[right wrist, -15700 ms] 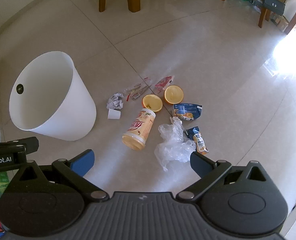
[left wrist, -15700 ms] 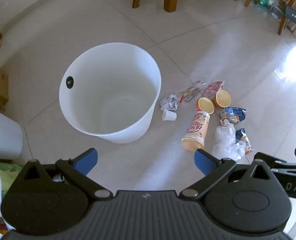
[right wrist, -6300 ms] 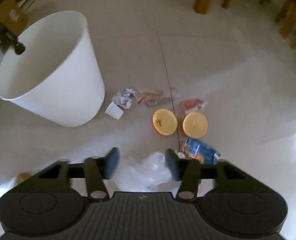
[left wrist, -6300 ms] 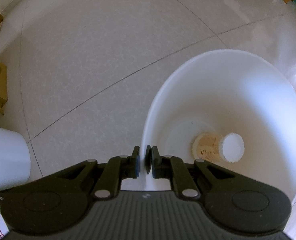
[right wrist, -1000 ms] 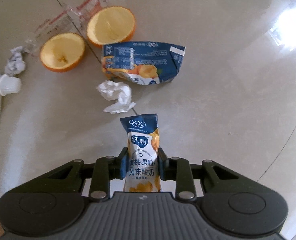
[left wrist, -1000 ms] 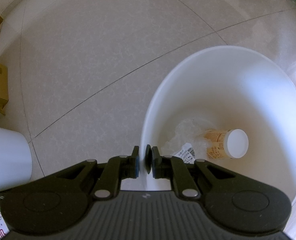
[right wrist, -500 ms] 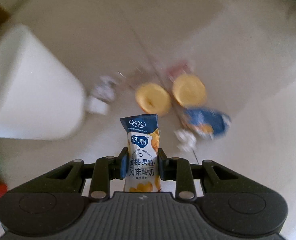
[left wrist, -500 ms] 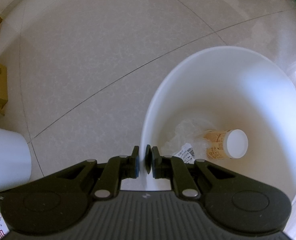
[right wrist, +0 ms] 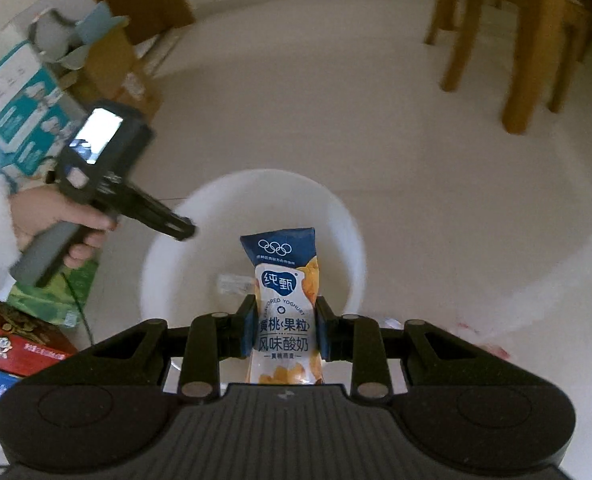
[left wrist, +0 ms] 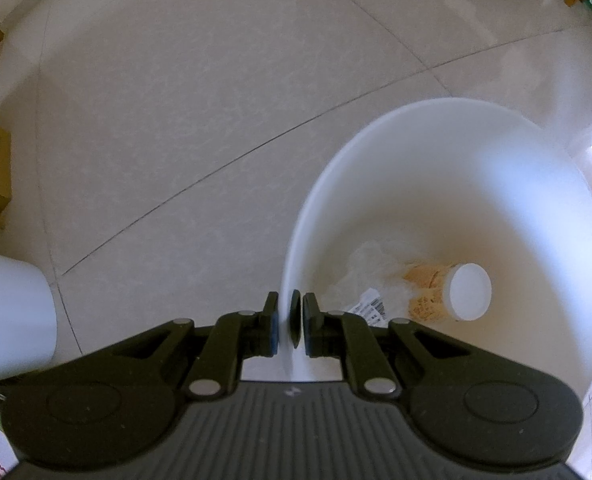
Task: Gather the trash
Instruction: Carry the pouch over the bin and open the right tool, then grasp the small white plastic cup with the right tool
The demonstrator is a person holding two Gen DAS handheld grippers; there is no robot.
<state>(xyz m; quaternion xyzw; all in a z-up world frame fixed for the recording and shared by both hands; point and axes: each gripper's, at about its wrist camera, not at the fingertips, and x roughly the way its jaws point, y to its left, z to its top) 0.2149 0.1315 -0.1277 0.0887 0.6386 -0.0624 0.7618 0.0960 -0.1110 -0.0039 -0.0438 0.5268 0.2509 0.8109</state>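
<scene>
1. R gripper (right wrist: 284,334): fingers closed tight on yogurt pouch (right wrist: 286,304), pinched at mid-body, top end pointing fwd. Pouch sits over the mouth of the white bin (right wrist: 347,240), not yet released.
2. L gripper (left wrist: 284,320): fingers nearly shut, clamping the bin's near rim, one finger outside, one inside. In the R view it's seen held by the person's hand (right wrist: 52,224) at the bin's left edge.
3. Bin (left wrist: 447,128) already has a capped cup (left wrist: 451,292), clear plastic wrap (left wrist: 371,264) and a barcode scrap (left wrist: 369,308) at the bottom.
4. Step in hand, prob: drop pouch in bin.
5. To do well: keep L clamp firm so bin doesn't tip/slide; move R a bit more fwd so pouch is clear of near rim, then spread fingers fully & let it fall.
6. Risk: release too early → pouch hits rim, lands on floor (right wrist: 415,152).
</scene>
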